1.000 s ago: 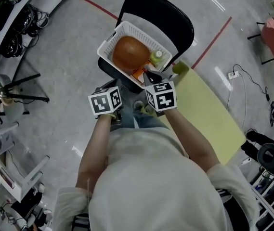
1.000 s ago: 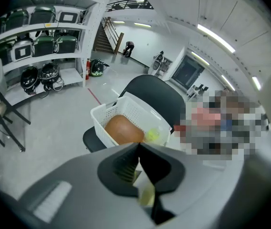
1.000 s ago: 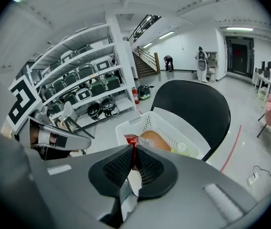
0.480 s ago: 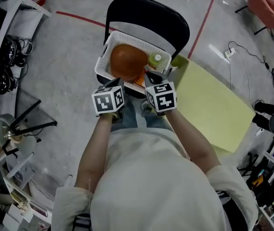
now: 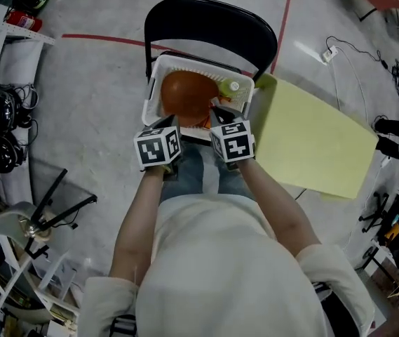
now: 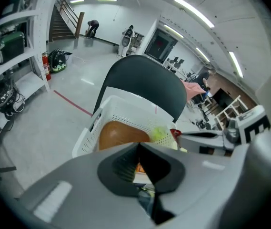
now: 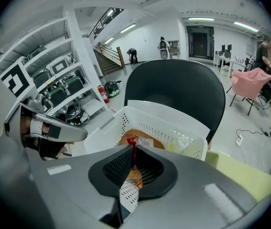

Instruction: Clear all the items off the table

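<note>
Only the right gripper view showed the right gripper [image 7: 134, 156] clenched on a thin red-edged packet [image 7: 133, 143] by the white basket [image 5: 151, 93] on the chair [image 5: 213, 27]. The left gripper [image 6: 138, 151] was clenched, empty. The packet's lower part lay hidden.

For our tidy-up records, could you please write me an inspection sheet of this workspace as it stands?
Surface: yellow-green table, nothing seen on its visible top.
Job's things: white basket on a black chair holds a brown round item and a greenish bottle.
Clutter: nothing seen.
Grippers: left gripper jaws shut, empty; right gripper jaws shut on a thin red-edged packet.
Cables: power-strip lead on floor; coiled cables on left shelves.
Surroundings: red floor tape.
</note>
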### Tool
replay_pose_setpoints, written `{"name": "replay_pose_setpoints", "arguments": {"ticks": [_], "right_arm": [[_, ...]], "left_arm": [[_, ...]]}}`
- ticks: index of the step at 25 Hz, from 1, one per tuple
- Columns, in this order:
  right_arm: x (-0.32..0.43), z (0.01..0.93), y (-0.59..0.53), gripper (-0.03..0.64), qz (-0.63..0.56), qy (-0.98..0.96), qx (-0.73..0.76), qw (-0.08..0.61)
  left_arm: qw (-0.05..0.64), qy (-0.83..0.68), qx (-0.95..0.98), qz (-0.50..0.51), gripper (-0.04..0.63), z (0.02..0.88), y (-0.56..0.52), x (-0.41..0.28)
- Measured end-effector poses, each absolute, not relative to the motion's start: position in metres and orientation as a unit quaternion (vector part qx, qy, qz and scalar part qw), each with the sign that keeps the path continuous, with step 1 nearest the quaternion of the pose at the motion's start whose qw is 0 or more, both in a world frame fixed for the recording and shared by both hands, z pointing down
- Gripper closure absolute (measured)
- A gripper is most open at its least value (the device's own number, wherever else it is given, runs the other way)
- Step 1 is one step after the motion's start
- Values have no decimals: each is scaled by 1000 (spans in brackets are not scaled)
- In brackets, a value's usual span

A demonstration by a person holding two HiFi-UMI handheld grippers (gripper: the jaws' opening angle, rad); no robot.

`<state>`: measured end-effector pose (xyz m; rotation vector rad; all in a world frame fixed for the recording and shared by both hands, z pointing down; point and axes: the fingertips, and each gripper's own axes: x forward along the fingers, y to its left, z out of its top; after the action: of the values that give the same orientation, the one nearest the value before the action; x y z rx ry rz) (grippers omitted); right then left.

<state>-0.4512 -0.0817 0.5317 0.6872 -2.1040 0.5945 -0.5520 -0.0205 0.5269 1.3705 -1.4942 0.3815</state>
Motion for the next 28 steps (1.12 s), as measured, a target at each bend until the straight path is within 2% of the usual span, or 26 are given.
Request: {"name": "replay_pose_setpoints", "arguments": {"ticks": [10,11,13,14,28], "right_arm": [[-464,574,-97,592,288,-800,305,430],[-465,576,-99,580,295,-797,306,429],[-466,580,-99,503,307,-793,307,428],[-465,581,-99,486,312,-791,309,427],[-453,569,-87,503,313,-779,347,417]], "left_arm": [[525,-578,592,201,586,558,-41,-567],[525,-575,594,202,586,559,-44,-567],[526,-570,598,203,586,560,-49,-567],[526,-567,600,204,586,560,-51,-567],[518,-537,627,222,586,558,-52,-561]]}}
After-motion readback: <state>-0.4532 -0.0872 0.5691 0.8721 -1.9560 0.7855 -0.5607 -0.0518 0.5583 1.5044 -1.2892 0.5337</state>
